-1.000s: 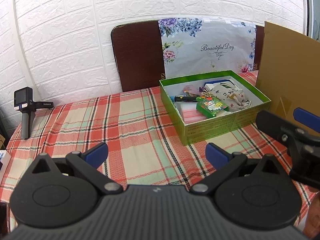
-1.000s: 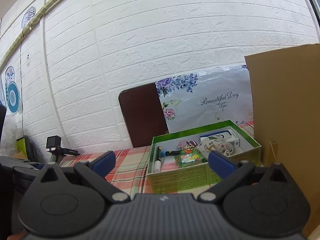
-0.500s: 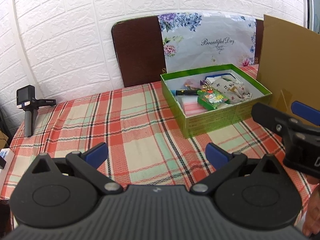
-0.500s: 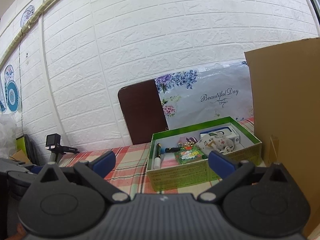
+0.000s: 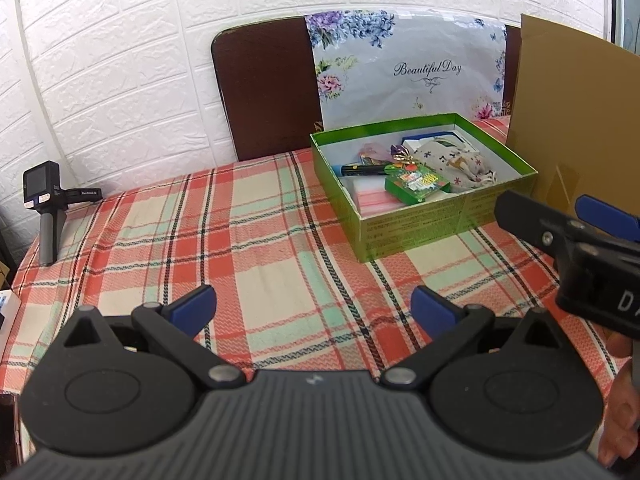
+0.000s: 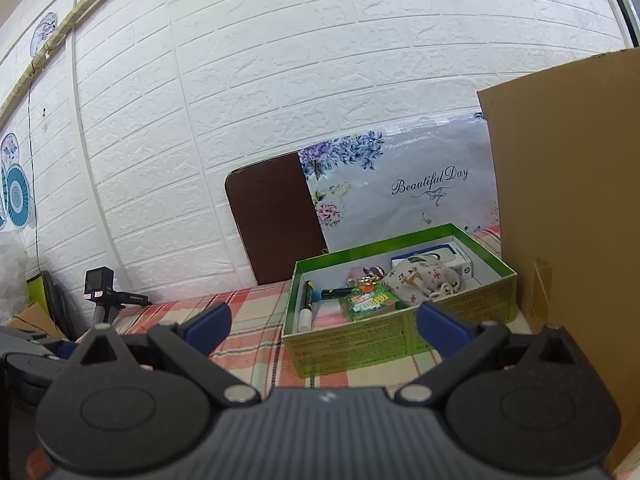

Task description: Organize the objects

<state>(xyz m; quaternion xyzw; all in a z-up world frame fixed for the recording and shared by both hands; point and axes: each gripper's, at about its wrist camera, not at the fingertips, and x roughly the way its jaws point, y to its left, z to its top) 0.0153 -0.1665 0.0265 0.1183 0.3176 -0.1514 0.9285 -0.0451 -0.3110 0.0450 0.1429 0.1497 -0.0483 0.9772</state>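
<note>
Both tongs, left (image 5: 314,308) and right (image 6: 324,322), stay wide; green box (image 5: 420,222) now farther off

The green box (image 6: 400,344) sits on the plaid tablecloth (image 6: 248,344), open-topped. Inside it, a marker (image 6: 306,306) lies along its left wall, a green packet (image 6: 368,302) near its front wall, and a patterned cloth pouch (image 6: 424,278) toward its right. Just right of the box stands a cardboard sheet (image 6: 568,220); behind it leans a floral panel (image 6: 400,192). The right gripper (image 6: 324,322) is spread wide before the box, seemingly empty.
</note>
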